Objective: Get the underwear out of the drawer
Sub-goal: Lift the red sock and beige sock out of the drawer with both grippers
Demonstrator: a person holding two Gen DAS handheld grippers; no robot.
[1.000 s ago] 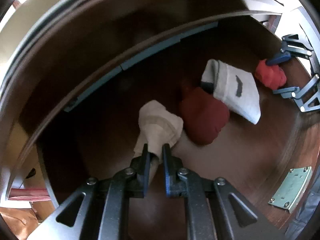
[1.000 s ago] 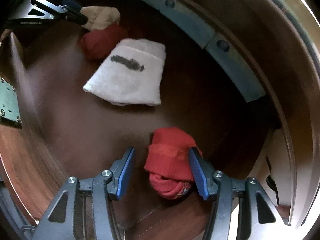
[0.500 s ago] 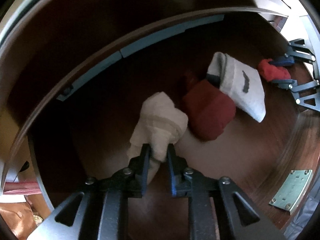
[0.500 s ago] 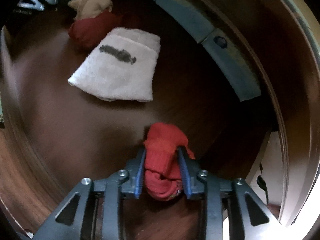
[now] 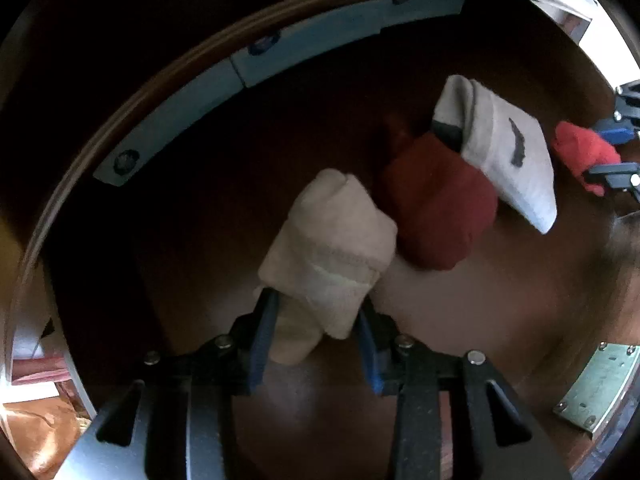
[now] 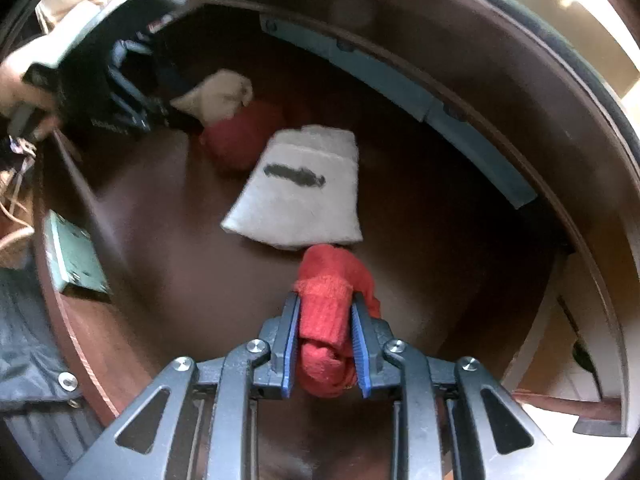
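Observation:
My left gripper (image 5: 316, 320) is shut on a rolled beige cloth bundle (image 5: 332, 248) inside the dark wooden drawer (image 5: 192, 208). My right gripper (image 6: 325, 320) is shut on a rolled bright red bundle (image 6: 328, 312) and holds it above the drawer floor. A dark red bundle (image 5: 436, 208) and a folded white piece with a dark mark (image 5: 504, 152) lie on the drawer floor between the grippers. The right gripper and its red bundle (image 5: 584, 156) show at the right edge of the left wrist view. The left gripper and beige bundle (image 6: 216, 96) show at the upper left of the right wrist view.
A blue-grey rail (image 5: 248, 64) runs along the drawer's back wall. A metal lock plate (image 5: 596, 388) sits on the drawer's front wall. Dark fabric (image 6: 24, 344) lies outside the drawer at the left of the right wrist view.
The right gripper closed on the bright red bundle and lifted it back from the floor. The left gripper kept its hold on the beige bundle and raised it slightly.

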